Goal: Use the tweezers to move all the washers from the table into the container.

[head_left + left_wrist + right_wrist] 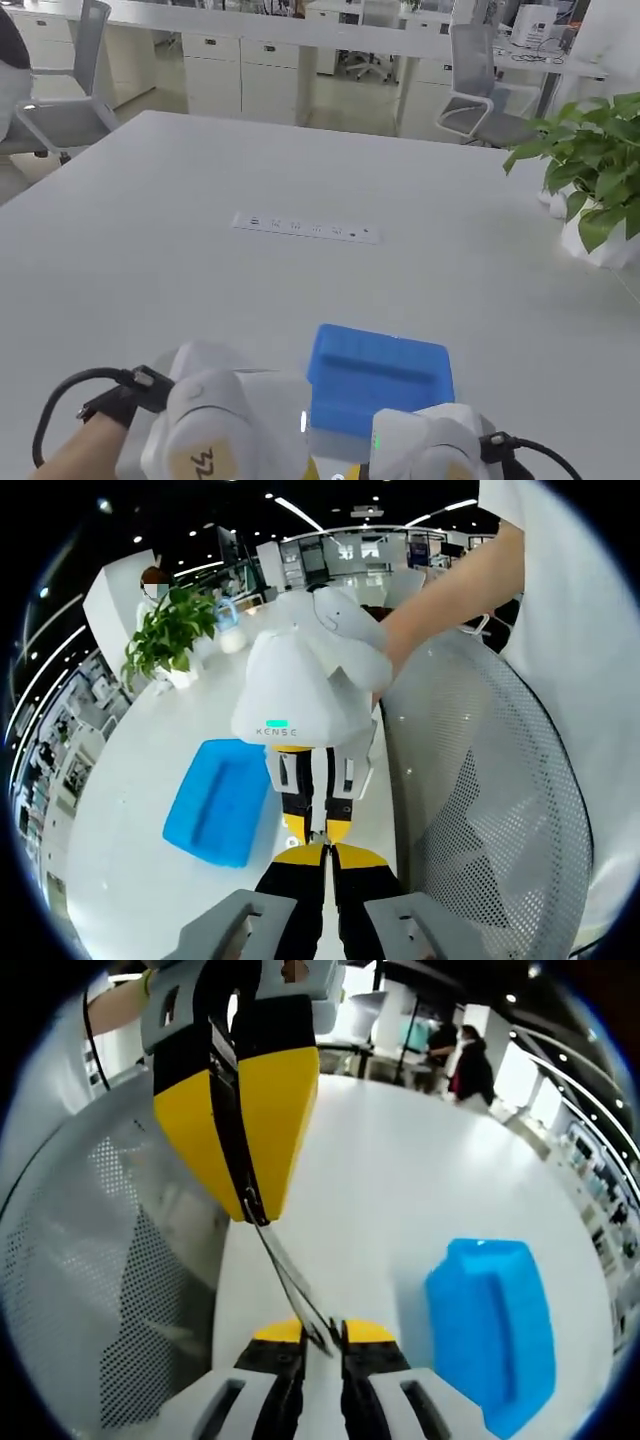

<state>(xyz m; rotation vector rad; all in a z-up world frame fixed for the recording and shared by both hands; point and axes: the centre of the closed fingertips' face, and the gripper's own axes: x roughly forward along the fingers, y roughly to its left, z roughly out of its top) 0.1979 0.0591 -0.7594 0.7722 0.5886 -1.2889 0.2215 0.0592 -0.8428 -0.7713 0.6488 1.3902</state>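
My left tongs (248, 1200) and right tongs (322, 1340) each pinch one end of the thin metal tweezers (285, 1270) over the smooth white surface (400, 1180). Nearby sits the blue plastic container (495, 1330), a rounded-edged rectangle; I cannot make out its contents.

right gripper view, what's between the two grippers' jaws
In the right gripper view the tweezers span it, from the left gripper at top down to the right gripper at bottom; both grip them.
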